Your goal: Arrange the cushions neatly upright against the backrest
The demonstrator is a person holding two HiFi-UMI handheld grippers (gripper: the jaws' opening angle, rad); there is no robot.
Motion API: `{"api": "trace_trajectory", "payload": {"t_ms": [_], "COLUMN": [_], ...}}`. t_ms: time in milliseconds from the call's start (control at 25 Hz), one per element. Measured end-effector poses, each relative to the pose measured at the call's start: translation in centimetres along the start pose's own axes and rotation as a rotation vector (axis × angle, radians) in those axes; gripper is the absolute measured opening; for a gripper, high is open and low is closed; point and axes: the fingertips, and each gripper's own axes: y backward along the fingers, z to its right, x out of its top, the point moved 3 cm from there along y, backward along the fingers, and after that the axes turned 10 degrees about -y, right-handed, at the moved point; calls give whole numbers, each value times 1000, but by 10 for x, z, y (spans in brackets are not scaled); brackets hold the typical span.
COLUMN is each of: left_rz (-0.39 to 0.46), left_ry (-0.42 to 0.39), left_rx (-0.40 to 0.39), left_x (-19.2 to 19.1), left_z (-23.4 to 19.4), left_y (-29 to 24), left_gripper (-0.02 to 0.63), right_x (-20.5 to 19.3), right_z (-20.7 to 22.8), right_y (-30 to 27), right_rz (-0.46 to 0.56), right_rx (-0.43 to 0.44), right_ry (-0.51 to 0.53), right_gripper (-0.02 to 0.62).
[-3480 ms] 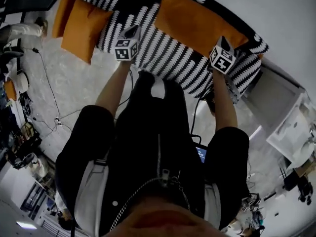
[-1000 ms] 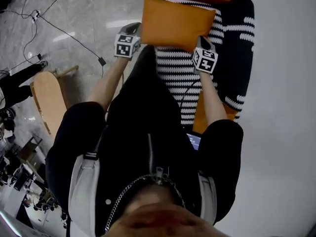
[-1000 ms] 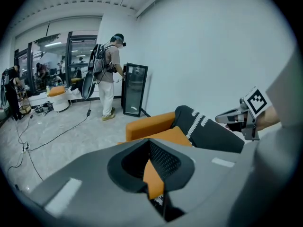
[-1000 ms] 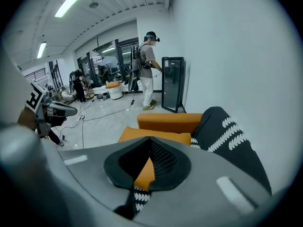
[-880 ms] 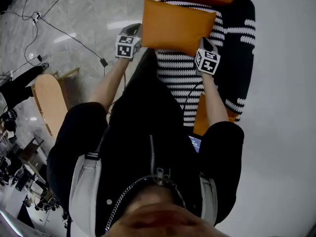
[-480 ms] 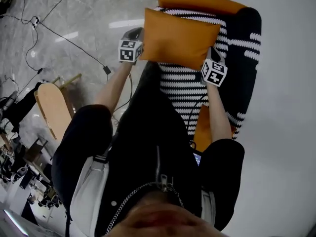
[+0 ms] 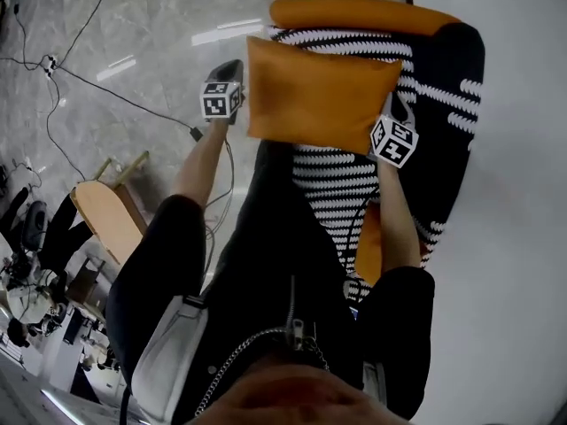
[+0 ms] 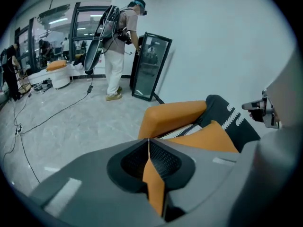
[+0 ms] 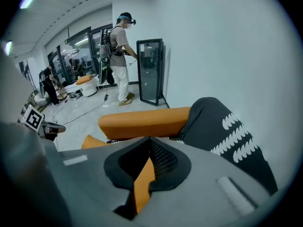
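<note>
A: What do the left tongs (image 8: 149, 167) have?

B: They are pressed together on a thin fold of orange fabric, an edge of the orange cushion (image 7: 319, 100). The fabric stands as a narrow strip between the two ribbed pads.

A: And the right tongs (image 9: 147, 167)?

B: The same: clamped on an orange fold at the cushion's opposite end. The cushion spans from one pair of tongs to the other, stretched flat between them.

A: What lies under it?

B: The black-and-white striped seat (image 7: 337, 184) of the sofa. I cannot tell whether the cushion touches it. A second orange cushion (image 7: 368, 242) lies behind the right tongs, beside the person's right forearm.

A: Just past the tongs?

B: A long orange bolster (image 7: 354, 11) runs across the far end of the seat, ahead of both tongs. To the right of the right tongs rises the sofa's black backrest (image 9: 222, 122) with rows of white marks, set against a pale wall (image 9: 227, 41).

A: To the left?

B: Grey marbled floor (image 7: 133, 25) with a black cable (image 7: 124, 100) trailing over it, well out from the left tongs.

A: Farthest off?

B: A tall glass-fronted cabinet (image 8: 151, 65) by the wall, and a person (image 8: 116, 46) in light trousers with a backpack standing just beside it.
</note>
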Motion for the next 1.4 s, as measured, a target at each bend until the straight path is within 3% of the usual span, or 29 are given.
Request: {"api": "trace_trajectory", "payload": {"t_ms": [240, 520, 680, 840, 960, 1040, 1200, 1280, 1400], "left_rz": [-30, -129, -152, -186, -199, -200, -152, -111, -58], "left_ry": [100, 109, 176, 269, 328, 305, 216, 191, 206], "left_rx": [0, -24, -67, -155, -219, -232, -252, -257, -238], "left_x": [-8, -33, -37, -40, -40, -37, -25, -28, -31], "left_z": [-28, -52, -53, -36, -28, -26, -16, -16, -16], "left_y": [-73, -130, -144, -154, -150, -138, -123, -115, -101], "left_gripper": [128, 181, 214, 202, 108, 61, 39, 35, 34], "right_x": [9, -4, 2, 13, 10, 3, -14, -26, -38], "right_z": [20, 17, 27, 52, 69, 78, 99, 97, 86], "right_y": [-48, -83, -101, -116, -133, -151, -170, -171, -166], "right_rz": [-4, -48, -71, -117, -151, -179, -262, -296, -316], "right_rx": [-61, -65, -96, -133, -164, -176, -205, -204, -173], "right_ry": [-23, -53, -72, -88, -101, -117, -201, -228, -202], "right_gripper": [15, 67, 114, 181, 216, 229, 232, 210, 102]}}
